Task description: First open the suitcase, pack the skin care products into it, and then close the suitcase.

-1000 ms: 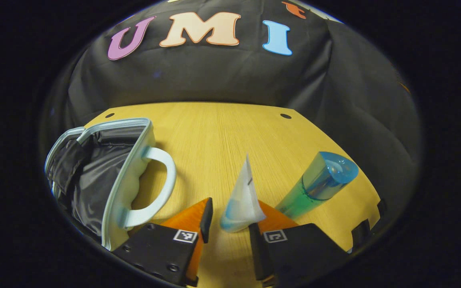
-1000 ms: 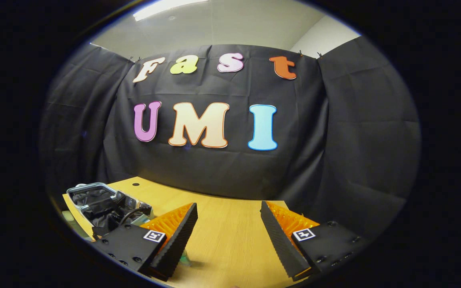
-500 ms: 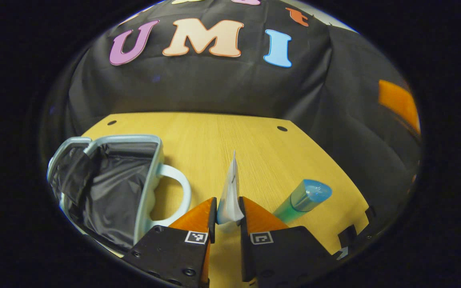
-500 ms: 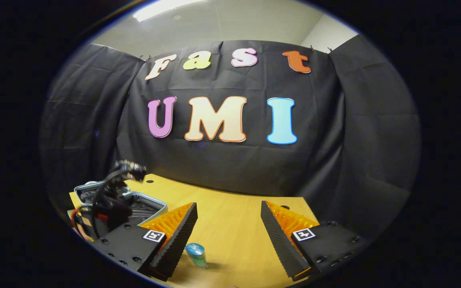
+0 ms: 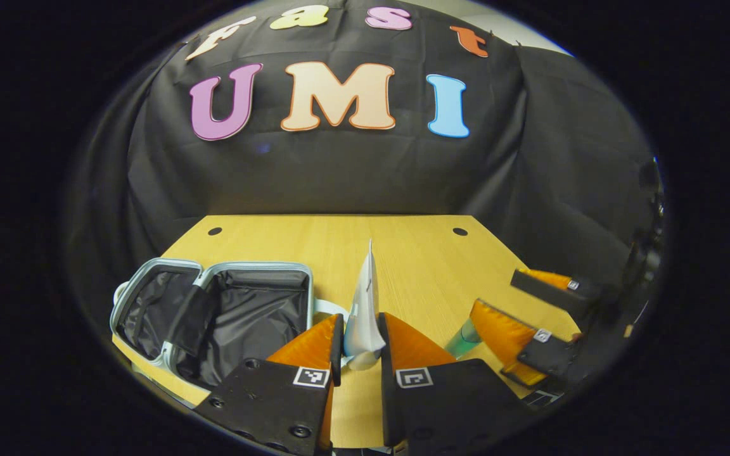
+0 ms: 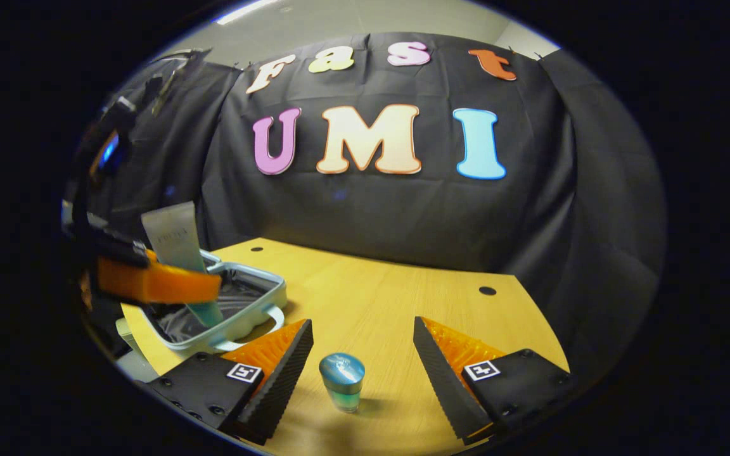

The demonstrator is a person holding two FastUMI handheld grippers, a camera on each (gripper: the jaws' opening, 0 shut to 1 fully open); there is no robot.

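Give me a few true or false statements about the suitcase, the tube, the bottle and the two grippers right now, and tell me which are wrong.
1. The suitcase lies open on the table. True.
2. The left gripper is open with nothing between its fingers. False: it is shut on the white tube.
3. The bottle with the blue cap stands upright on the table. True.
4. The right gripper is clamped on the bottle. False: it is open, with the bottle between its fingers and gaps on both sides.
5. The tube already lies inside the suitcase. False: in the right gripper view the tube is held up over the suitcase in the left gripper.
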